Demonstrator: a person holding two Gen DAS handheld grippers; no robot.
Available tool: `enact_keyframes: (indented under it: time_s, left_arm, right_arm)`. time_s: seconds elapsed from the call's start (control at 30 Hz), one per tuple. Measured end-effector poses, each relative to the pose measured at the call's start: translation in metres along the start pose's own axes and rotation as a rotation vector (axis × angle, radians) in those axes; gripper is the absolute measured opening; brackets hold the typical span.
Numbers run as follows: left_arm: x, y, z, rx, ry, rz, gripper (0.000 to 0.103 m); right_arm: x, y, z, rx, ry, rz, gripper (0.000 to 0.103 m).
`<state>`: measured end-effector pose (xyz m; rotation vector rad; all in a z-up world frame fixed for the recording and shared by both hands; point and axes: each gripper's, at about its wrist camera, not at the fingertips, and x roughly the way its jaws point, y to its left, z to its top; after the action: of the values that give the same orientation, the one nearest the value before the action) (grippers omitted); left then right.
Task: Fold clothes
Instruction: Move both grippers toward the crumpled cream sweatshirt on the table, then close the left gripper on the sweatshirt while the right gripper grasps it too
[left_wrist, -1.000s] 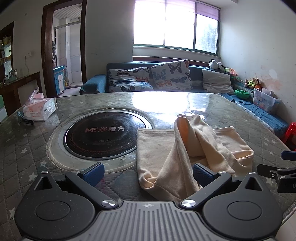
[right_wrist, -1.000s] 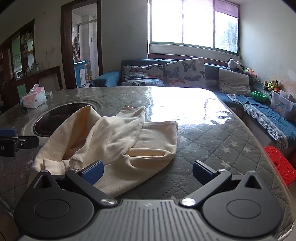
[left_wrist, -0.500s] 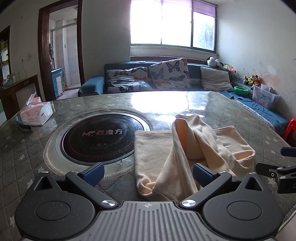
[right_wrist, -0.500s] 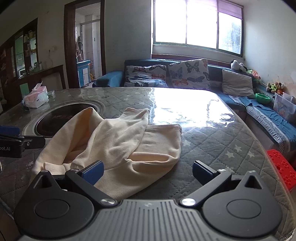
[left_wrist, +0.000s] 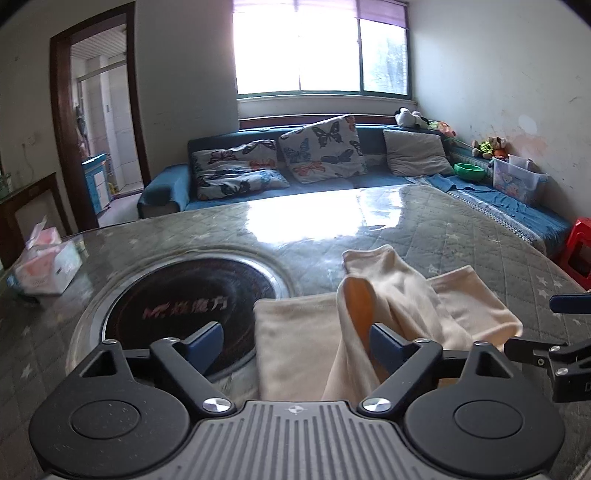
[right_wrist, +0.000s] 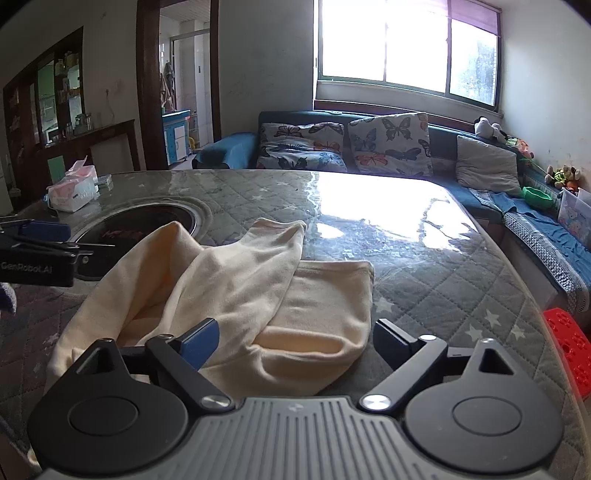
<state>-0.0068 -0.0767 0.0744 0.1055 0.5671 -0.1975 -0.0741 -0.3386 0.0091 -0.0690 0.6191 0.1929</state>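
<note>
A cream-coloured garment (left_wrist: 295, 332) lies crumpled and partly folded on the quilted table (left_wrist: 461, 236); it also shows in the right wrist view (right_wrist: 258, 295). My left gripper (left_wrist: 295, 343) is open and empty, held just above the garment's near edge. My right gripper (right_wrist: 295, 339) is open and empty, above the garment's near right part. The right gripper also shows at the right edge of the left wrist view (left_wrist: 554, 332), and the left gripper at the left edge of the right wrist view (right_wrist: 37, 251).
A round black hotplate (left_wrist: 184, 299) is set into the table, left of the garment. A tissue box (left_wrist: 44, 266) stands at the far left. A blue sofa with butterfly cushions (left_wrist: 317, 155) lies beyond the table. A red stool (right_wrist: 569, 343) stands at the right.
Both grippers have pulled back and risen a little from the garment. The garment lies as before. Both stay open.
</note>
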Motion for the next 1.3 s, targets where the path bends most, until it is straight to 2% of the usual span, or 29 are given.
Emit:
enact_keyframes:
  time_s: [0.27,0.3,0.37,0.4,0.47,0.57,0.83,0.97,1.03,1.07,1.17,1.3]
  left_arm:
    - [0.050,-0.010,0.021,0.046,0.080,-0.085,0.086]
    - [0.055,-0.011,0.021,0.052,0.091,-0.094,0.082]
    - [0.065,-0.012,0.019,0.056,0.115,-0.117,0.058]
    - [0.069,-0.011,0.018,0.047,0.128,-0.137,0.051]
    - [0.074,-0.009,0.015,0.033,0.142,-0.177,0.024]
    - [0.073,-0.010,0.011,0.034,0.136,-0.208,0.011]
    - [0.074,-0.010,0.009,0.032,0.125,-0.229,0.012]
    - [0.074,-0.008,0.009,0.025,0.132,-0.234,0.024]
    - [0.075,-0.009,0.008,0.024,0.136,-0.236,0.039]
    - [0.075,-0.009,0.008,0.025,0.137,-0.236,0.044]
    - [0.077,-0.010,0.008,0.026,0.145,-0.243,0.045]
    - [0.080,-0.010,0.009,0.024,0.148,-0.247,0.046]
  right_arm:
    - [0.025,-0.004,0.023,-0.008,0.017,0.035,0.082]
    - [0.028,-0.005,0.025,-0.008,0.018,0.037,0.081]
    - [0.035,-0.004,0.033,-0.014,0.023,0.048,0.079]
    - [0.040,-0.004,0.038,-0.019,0.027,0.055,0.078]
    - [0.049,-0.003,0.047,-0.028,0.034,0.070,0.075]
    - [0.067,0.001,0.060,-0.041,0.048,0.099,0.069]
    - [0.126,0.019,0.087,-0.066,0.118,0.171,0.057]
    - [0.153,0.029,0.093,-0.091,0.154,0.178,0.053]
    - [0.164,0.032,0.094,-0.091,0.168,0.183,0.051]
    - [0.168,0.033,0.094,-0.092,0.174,0.179,0.049]
    - [0.179,0.032,0.094,-0.089,0.196,0.179,0.041]
    - [0.189,0.031,0.093,-0.099,0.212,0.166,0.035]
